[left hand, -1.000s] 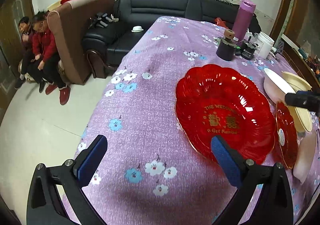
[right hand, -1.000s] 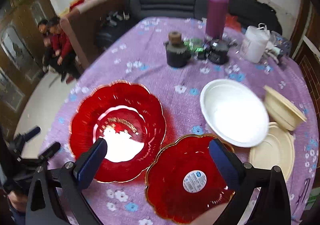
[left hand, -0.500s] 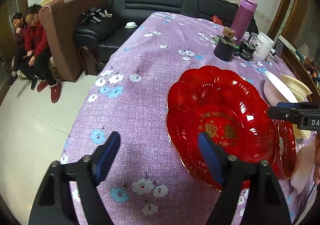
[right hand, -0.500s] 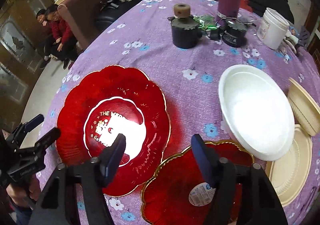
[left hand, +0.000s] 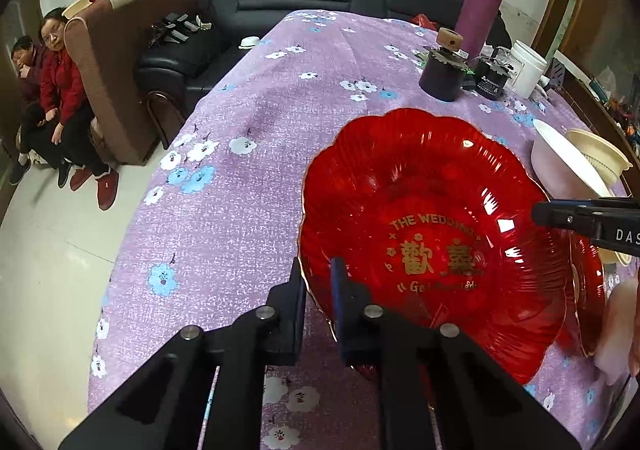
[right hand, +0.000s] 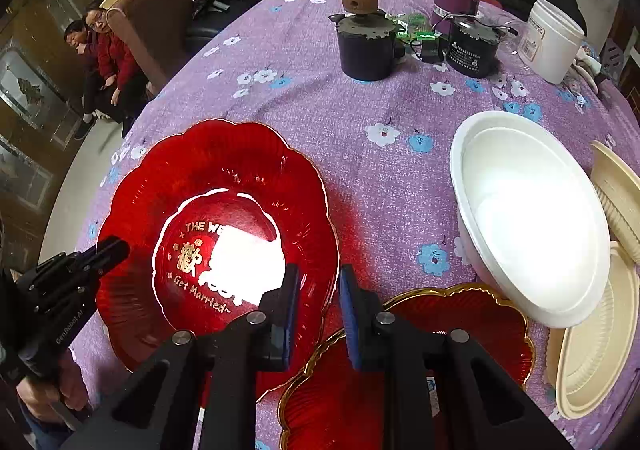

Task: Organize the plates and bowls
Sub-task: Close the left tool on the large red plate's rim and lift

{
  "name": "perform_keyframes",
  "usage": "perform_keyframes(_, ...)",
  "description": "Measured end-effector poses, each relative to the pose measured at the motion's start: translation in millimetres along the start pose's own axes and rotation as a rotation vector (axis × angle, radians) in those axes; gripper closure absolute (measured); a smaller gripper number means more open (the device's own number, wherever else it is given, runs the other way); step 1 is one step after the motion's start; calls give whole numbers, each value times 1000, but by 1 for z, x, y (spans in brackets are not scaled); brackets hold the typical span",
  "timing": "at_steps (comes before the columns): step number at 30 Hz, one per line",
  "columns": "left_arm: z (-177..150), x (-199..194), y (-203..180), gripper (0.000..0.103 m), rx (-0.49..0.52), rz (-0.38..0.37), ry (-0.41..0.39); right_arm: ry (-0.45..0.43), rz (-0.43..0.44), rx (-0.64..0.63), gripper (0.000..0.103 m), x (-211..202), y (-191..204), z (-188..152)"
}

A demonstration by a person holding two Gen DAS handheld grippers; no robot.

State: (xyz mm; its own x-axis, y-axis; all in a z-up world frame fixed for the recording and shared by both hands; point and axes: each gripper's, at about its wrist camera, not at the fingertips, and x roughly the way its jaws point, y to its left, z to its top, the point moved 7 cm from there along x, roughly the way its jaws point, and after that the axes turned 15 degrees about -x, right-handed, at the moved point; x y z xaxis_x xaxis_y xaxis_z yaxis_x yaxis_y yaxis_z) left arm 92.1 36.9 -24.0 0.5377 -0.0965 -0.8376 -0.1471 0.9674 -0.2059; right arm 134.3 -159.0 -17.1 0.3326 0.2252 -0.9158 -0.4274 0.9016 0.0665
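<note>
A large red scalloped plate [left hand: 420, 190] with gold lettering lies on the purple flowered tablecloth. My left gripper [left hand: 318, 274] is shut on its near left rim, which runs between the two blue pads. In the right wrist view the same large red plate [right hand: 224, 170] has its right rim between the fingers of my right gripper [right hand: 318, 282]. Those jaws are closing, and a narrow gap still shows beside the rim. A smaller red plate [right hand: 460, 330] lies just right of it, under my right gripper. A white bowl [right hand: 532, 218], a cream bowl [right hand: 616, 186] and a cream plate [right hand: 592, 350] sit further right.
At the back of the table stand a dark jar with a wooden knob [right hand: 364, 46], a black jar [right hand: 472, 46], a purple flask [left hand: 480, 10] and a white tub [right hand: 554, 42]. The table edge drops off at the left. Two people [left hand: 52, 90] sit by a brown armchair [left hand: 120, 62].
Both grippers came down toward the large red plate and drew their jaws in from wide open. The left has taken hold of the left rim; the right has narrowed around the right rim.
</note>
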Motion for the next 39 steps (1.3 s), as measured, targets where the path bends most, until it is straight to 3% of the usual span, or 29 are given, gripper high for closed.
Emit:
perform_keyframes(14,-5,-37,26,91,-51,-16,-48,-29,43,-30,81,-13,31,-13)
perform_keyframes(27,-61,-83,68,90,-99,-6,-75,-51,136,-86,81,-30,89,-55)
perform_keyframes(39,-78,-78,83,89,-115,31,-74,-56,136,-114,79,-21,109,-73)
